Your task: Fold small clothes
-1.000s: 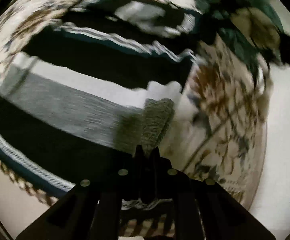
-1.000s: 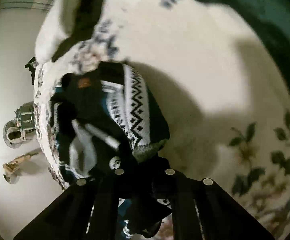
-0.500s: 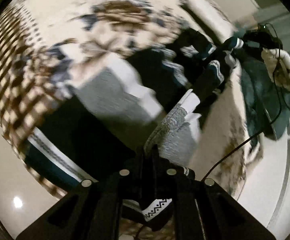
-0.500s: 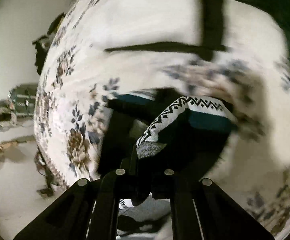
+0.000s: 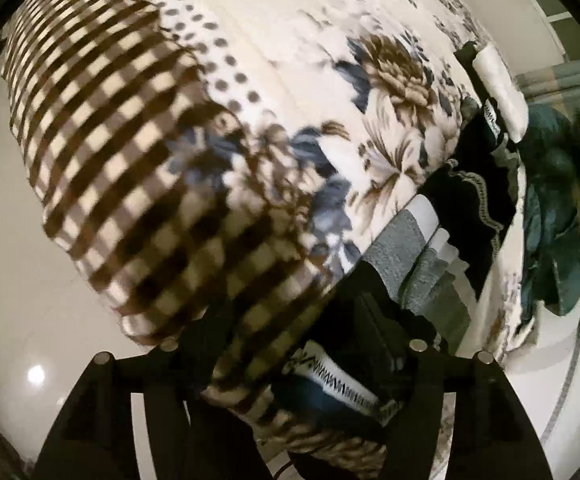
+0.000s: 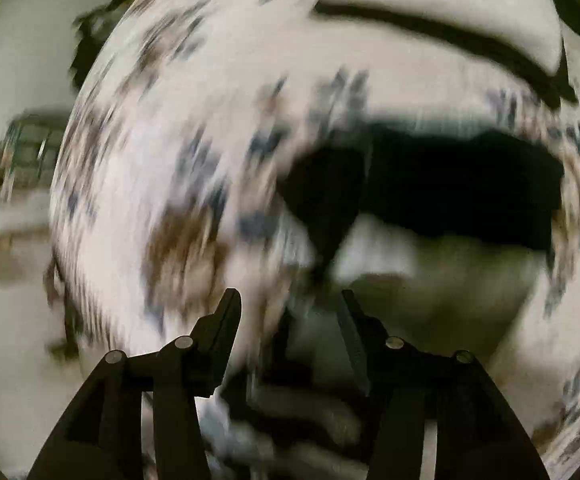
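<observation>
The small knit garment (image 5: 430,256), black with grey, white and teal bands, lies bunched on the floral blanket (image 5: 298,40) at the right of the left wrist view. My left gripper (image 5: 290,320) has its fingers spread wide, its tips hidden behind the blanket edge and the garment, holding nothing I can see. In the blurred right wrist view my right gripper (image 6: 290,304) is open and empty, with the garment's black part (image 6: 450,192) lying on the blanket (image 6: 194,128) beyond it.
The blanket's brown checked border (image 5: 130,184) hangs over the bed edge above the pale floor (image 5: 30,300). A dark teal cloth (image 5: 550,216) lies at the right. A white and black pillow (image 6: 450,12) lies at the far end. A small object (image 6: 22,152) stands on the floor, left.
Both grippers have opened and let go of the garment, which now lies on the blanket. Both have swung quickly; the left now looks along the bed's edge.
</observation>
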### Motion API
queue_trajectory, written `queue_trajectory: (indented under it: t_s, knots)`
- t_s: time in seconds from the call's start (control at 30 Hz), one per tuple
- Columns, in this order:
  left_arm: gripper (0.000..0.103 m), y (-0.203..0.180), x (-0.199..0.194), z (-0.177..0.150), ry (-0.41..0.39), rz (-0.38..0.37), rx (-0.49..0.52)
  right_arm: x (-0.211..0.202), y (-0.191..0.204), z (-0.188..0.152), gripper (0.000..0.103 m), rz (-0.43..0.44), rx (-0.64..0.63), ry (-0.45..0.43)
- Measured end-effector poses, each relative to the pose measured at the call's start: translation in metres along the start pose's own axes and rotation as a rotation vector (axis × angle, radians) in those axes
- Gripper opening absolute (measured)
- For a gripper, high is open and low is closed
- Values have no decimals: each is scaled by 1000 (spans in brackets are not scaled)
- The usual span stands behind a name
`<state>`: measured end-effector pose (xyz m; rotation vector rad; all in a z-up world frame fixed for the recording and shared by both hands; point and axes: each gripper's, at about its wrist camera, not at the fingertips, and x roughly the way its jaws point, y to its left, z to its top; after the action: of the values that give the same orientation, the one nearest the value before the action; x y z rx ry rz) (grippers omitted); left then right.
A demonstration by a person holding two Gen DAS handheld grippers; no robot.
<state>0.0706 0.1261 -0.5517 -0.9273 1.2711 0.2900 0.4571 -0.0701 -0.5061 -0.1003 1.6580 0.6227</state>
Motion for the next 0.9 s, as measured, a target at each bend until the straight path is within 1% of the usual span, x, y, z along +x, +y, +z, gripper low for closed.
queue_trajectory:
  t_s: [0.07, 0.1, 0.13, 0.17, 0.2, 0.23, 0.27, 0.3, 0.33, 0.4, 0.43, 0.47, 0.5, 0.57, 0.6, 0.67, 0.7, 0.73, 0.8, 0.83, 0.9]
  knots:
    - [62, 2, -5, -1, 26, -20, 2, 15, 7, -59, 52, 13, 2, 62]
    - [62, 1, -9, -4, 35, -18, 14, 29, 9, -92, 52, 4, 20, 99]
    - [62, 0, -8, -1, 40, -13, 26, 43, 11, -119, 52, 2, 34, 122]
    - [62, -3, -9, -3, 44, -2, 47, 65, 11, -150, 52, 0, 54, 152]
    - [62, -3, -11, -4, 47, 7, 60, 82, 11, -173, 52, -14, 77, 171]
    - [62, -5, -14, -7, 48, 15, 71, 105, 11, -202, 52, -34, 127, 189]
    - [62, -5, -16, -9, 46, 16, 74, 120, 11, -222, 52, -14, 164, 201]
    - [62, -5, -17, -11, 45, 19, 76, 137, 14, -244, 52, 34, 215, 206]
    - [62, -5, -19, -13, 41, 30, 80, 149, 20, -266, 52, 88, 265, 180]
    - [62, -3, -24, -16, 33, 56, 82, 160, 44, -293, 52, 169, 281, 119]
    - [62, -2, -29, -16, 23, 72, 81, 165, 59, -303, 54, 211, 261, 106]
    - [62, -2, -32, -16, 16, 82, 78, 169, 77, -311, 63, 253, 215, 98]
    - [62, -3, -35, -15, 8, 93, 74, 170, 90, -316, 65, 293, 169, 104]
    - [62, -8, -36, -14, 6, 86, 81, 166, 106, -321, 65, 431, 72, 153]
    - [62, -15, -34, -14, 7, 84, 90, 159, 109, -321, 65, 486, 27, 171]
    - [62, -30, -28, -16, 11, 53, 108, 134, 104, -320, 65, 521, -34, 161]
    - [62, -38, -23, -18, 20, 32, 121, 122, 96, -319, 65, 537, -34, 152]
    - [62, -49, -14, -18, 35, 15, 145, 108, 80, -315, 65, 539, -7, 136]
    - [62, -67, 5, -21, 59, 5, 192, 86, 50, -306, 65, 496, 70, 109]
    - [62, -78, 21, -23, 79, 12, 222, 74, 29, -300, 65, 467, 111, 91]
    - [62, -90, 48, -27, 108, 32, 268, 47, -6, -284, 65, 376, 158, 44]
